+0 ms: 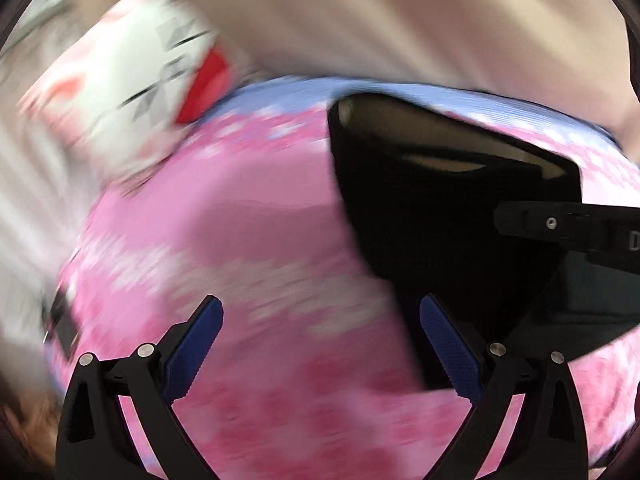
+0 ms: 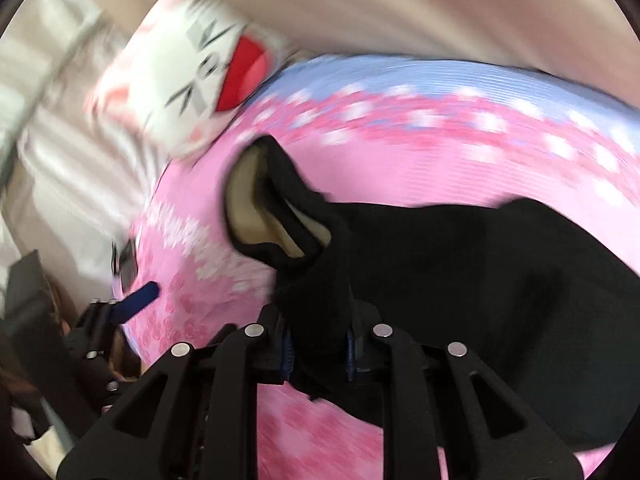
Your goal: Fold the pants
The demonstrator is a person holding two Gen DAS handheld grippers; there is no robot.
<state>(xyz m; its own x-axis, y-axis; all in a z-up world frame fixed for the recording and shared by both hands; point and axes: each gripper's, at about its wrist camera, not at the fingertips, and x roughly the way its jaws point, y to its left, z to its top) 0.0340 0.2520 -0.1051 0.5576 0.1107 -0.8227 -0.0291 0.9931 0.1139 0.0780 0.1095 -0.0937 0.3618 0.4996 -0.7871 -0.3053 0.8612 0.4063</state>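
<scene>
Both views motion-blurred; fine detail is lost.

Largest surface: pink bedspread (image 2: 400, 168) with a paler blossom print and a light blue band along its far edge. It fills most of both views. Beyond the blue band lies a beige wall or headboard (image 2: 400, 8); which one, I cannot tell. The spread's left edge drops away beside pale striped bedding (image 2: 60, 152). Open pink surface lies left and in front of the garment, and a broad strip behind it up to the blue band.

Black pants (image 2: 500, 280) lie on the spread, right of centre, with the waistband opening (image 2: 272, 216) raised and its tan lining showing.

White cat-face pillow (image 2: 200, 68) with a red mouth sits at the spread's far left corner, apart from the pants. The grey and black marks on it are too blurred to read.

Right gripper (image 2: 318, 354): jaws drawn close, pinching a bunched fold of the pants between the blue pads.

Left gripper (image 1: 320, 344): jaws wide apart, nothing between them; the pants' edge lies just behind its right pad (image 1: 448, 344).

No legible brand or label anywhere.
</scene>
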